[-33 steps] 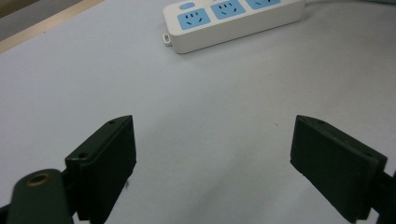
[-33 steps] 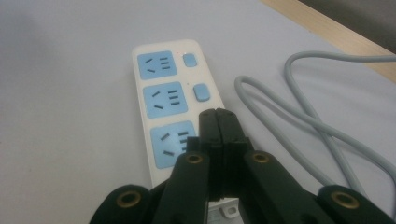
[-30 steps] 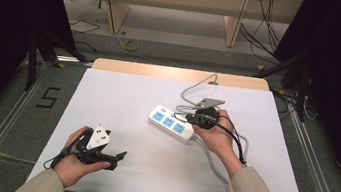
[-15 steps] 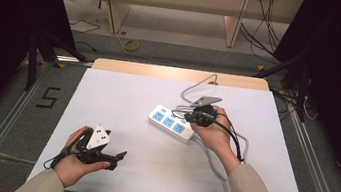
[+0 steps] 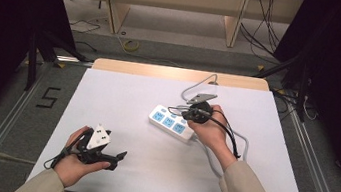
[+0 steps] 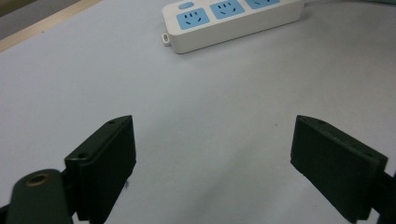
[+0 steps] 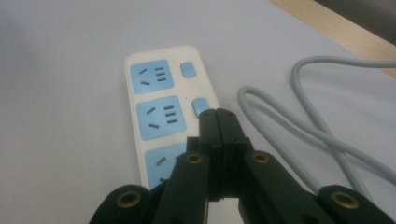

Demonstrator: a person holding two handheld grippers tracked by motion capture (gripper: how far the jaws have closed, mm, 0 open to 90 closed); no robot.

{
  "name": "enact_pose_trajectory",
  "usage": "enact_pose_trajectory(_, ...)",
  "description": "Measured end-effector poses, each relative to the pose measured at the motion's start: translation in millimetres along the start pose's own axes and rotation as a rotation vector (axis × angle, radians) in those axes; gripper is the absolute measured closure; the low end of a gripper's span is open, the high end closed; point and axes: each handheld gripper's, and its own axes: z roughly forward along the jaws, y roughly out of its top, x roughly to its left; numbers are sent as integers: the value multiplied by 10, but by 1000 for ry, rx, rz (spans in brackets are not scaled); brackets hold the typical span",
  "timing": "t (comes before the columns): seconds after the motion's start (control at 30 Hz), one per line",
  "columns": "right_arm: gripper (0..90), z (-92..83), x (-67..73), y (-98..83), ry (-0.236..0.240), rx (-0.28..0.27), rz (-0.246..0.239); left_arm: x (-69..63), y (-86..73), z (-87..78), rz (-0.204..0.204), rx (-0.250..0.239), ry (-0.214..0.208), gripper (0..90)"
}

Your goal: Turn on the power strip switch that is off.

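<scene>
A white power strip (image 5: 167, 121) with blue sockets and blue switches lies in the middle of the white table. In the right gripper view, the strip (image 7: 156, 107) sits just ahead, and my right gripper (image 7: 217, 114) is shut with nothing between its jaws. Its tips rest at the near end of the middle blue switch (image 7: 200, 106); I cannot tell whether they press it. From above, the right gripper (image 5: 187, 112) hangs over the strip's right end. My left gripper (image 5: 116, 160) rests near the table's front left, open and empty (image 6: 212, 158), pointing toward the strip (image 6: 233, 21).
The strip's grey cable (image 7: 303, 126) loops on the table beside the right gripper and runs off the far edge (image 5: 200, 82). A wooden strip (image 5: 162, 71) borders the table's far side. Shelving legs and loose cables stand on the floor beyond.
The right gripper has edged slightly left over the strip. The left hand and gripper have stayed put.
</scene>
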Motion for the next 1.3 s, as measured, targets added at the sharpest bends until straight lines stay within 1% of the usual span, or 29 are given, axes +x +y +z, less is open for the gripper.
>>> enact_pose_trajectory(0.1,900,13,-5,23,-3,5,1,-1,0,1,-4,-3,1,138)
enact_pose_trajectory(0.37,900,53,-38,85,-5,15,15,-3,0,3,0,0,-1,137)
enact_pose_trajectory(0.77,900,127,-83,136,-6,45,27,-9,3,8,-1,0,-3,138)
enact_pose_trajectory(1.07,900,185,-77,188,-4,53,13,-10,4,8,-2,0,-4,138)
enact_pose_trajectory(1.13,900,208,-77,198,2,63,7,-9,5,5,1,1,-4,138)
enact_pose_trajectory(1.23,900,226,-69,203,2,65,16,-11,4,11,-1,1,-5,138)
enact_pose_trajectory(1.3,900,236,-70,206,2,67,14,-14,6,11,1,3,-6,138)
